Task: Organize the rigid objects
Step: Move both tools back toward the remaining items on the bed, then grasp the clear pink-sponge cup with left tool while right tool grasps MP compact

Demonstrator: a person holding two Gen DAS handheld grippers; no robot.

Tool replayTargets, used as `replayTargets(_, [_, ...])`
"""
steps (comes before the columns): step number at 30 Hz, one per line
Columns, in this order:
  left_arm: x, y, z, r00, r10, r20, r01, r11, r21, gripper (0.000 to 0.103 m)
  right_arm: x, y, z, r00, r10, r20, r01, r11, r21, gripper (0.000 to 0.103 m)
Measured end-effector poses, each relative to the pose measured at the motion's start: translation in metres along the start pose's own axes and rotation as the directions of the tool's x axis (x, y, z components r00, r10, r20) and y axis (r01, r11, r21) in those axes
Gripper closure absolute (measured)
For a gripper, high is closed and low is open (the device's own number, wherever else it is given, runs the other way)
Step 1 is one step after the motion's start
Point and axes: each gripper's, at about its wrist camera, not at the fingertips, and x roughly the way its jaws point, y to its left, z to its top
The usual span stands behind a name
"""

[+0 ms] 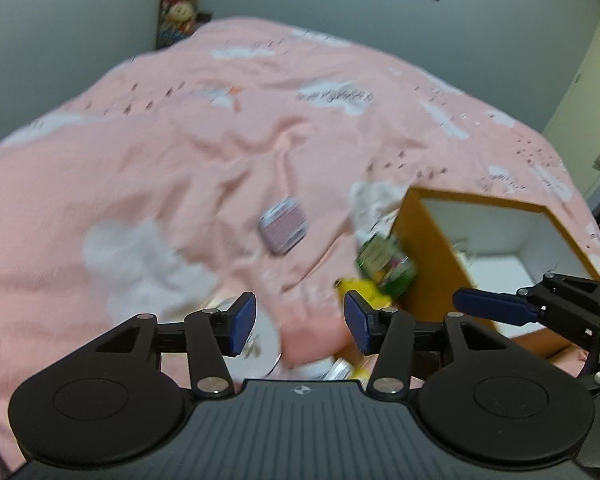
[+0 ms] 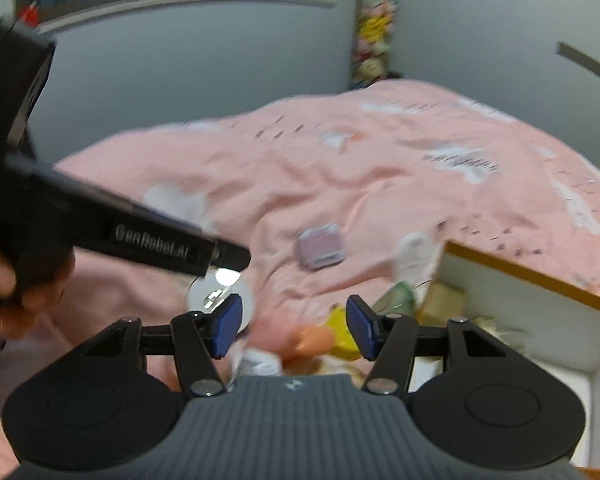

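Both my tongs hung over the pink blanket (image 1: 180, 168) with their jaws spread wide and nothing in them.

My left tongs (image 1: 300, 322) were above a round silver tin (image 2: 220, 296) and some small toys, one of them yellow (image 1: 364, 290). My right tongs (image 2: 294, 326) were close beside them, near the open box (image 1: 428, 248). The box was brown outside and white inside, and I could see a few things in it. A green bottle (image 1: 384, 266) lay touching the box's side. A little square tin (image 1: 285, 226) sat alone, farther up the blanket. The pictures were blurry.
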Motion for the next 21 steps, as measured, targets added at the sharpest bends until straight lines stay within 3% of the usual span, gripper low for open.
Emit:
replayTargets(6, [0.007,0.011,-0.021,0.994,-0.015,-0.110,0.015,1.000,0.005,0.044,0.027,0.012,-0.010,0.991,0.055,-0.120,-0.060,0.997,-0.043,0.060])
replayTargets(9, [0.011,0.006,-0.033,0.992,-0.005,-0.130,0.011,0.999,0.046,0.035,0.040,0.014,-0.018,0.985,0.017,-0.173,-0.027,0.998,-0.059,0.067])
replayTargets(16, [0.018,-0.008,-0.048,0.990,0.061,-0.123,-0.041,0.986,0.162,0.027,0.049,0.014,-0.031,0.981,-0.001,-0.193,-0.024,0.992,-0.127,0.072])
replayTargets(19, [0.020,-0.015,-0.052,0.986,0.110,-0.124,-0.079,0.969,0.235,0.025,0.046,0.012,-0.033,0.984,0.007,-0.179,-0.035,0.987,-0.157,0.072])
replayTargets(21, [0.021,-0.017,-0.056,0.986,0.105,-0.132,-0.067,0.962,0.265,0.022,0.041,0.009,-0.033,0.985,0.029,-0.168,-0.057,0.984,-0.167,0.068])
